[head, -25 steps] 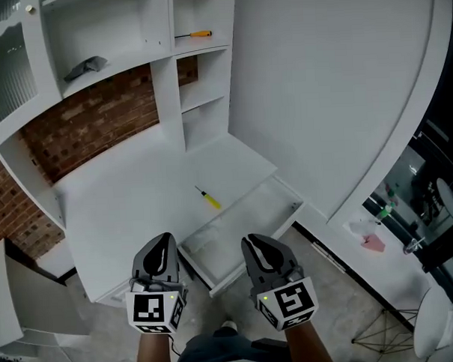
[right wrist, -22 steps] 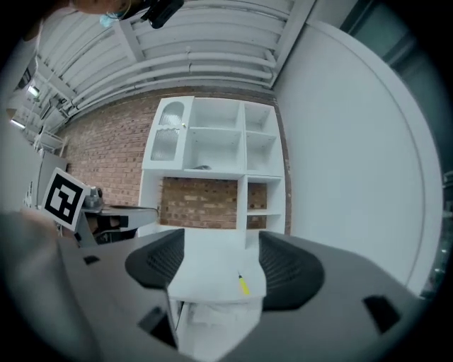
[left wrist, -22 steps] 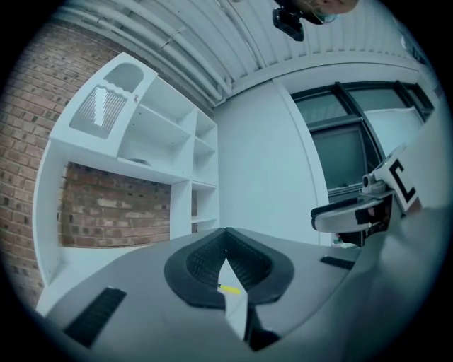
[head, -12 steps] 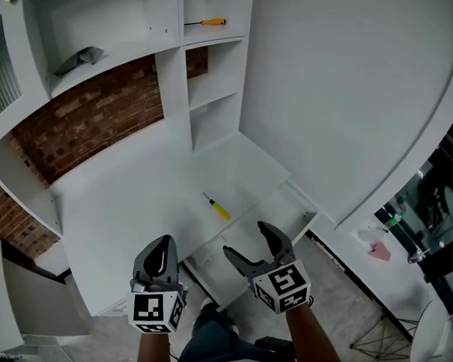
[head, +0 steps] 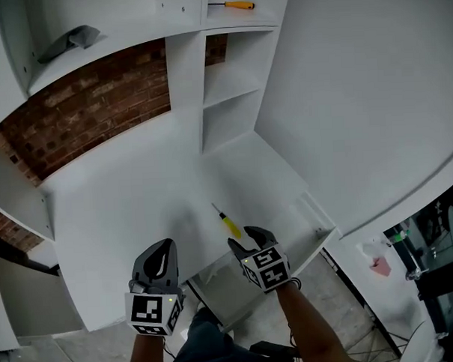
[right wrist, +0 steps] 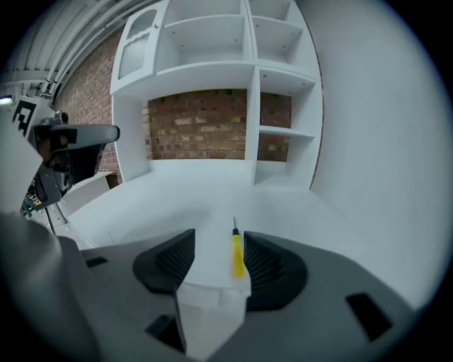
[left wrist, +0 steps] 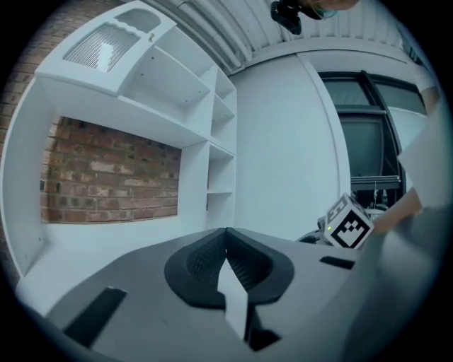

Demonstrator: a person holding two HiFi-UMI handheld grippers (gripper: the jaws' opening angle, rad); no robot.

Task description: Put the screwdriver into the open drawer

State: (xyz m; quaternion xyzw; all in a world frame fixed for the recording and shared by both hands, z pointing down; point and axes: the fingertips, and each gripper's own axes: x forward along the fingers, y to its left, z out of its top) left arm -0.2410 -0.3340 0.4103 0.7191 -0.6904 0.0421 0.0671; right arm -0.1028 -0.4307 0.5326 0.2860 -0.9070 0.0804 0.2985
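Note:
A yellow-handled screwdriver [head: 228, 224] lies on the white desk [head: 123, 211] near its front edge, above the open drawer [head: 316, 214]. My right gripper [head: 242, 238] has come down over it. In the right gripper view the yellow-handled screwdriver [right wrist: 238, 256] lies between the jaws of the right gripper [right wrist: 219, 237], close to the right pad and apart from the left one. These jaws have just been closing and stand open. My left gripper [head: 163, 250] hovers at the desk's front edge; in its own view the left gripper [left wrist: 226, 242] is shut and empty.
A second screwdriver with an orange handle [head: 237, 5] lies on a high shelf. A grey cloth [head: 69, 41] sits on the shelf to the left. Open cubbies [head: 230, 101] stand at the desk's back right, against a brick wall [head: 88, 107].
The right gripper has opened wide, then narrowed, while dropping forward onto the yellow screwdriver. The left gripper has also moved forward toward the desk edge, still shut.

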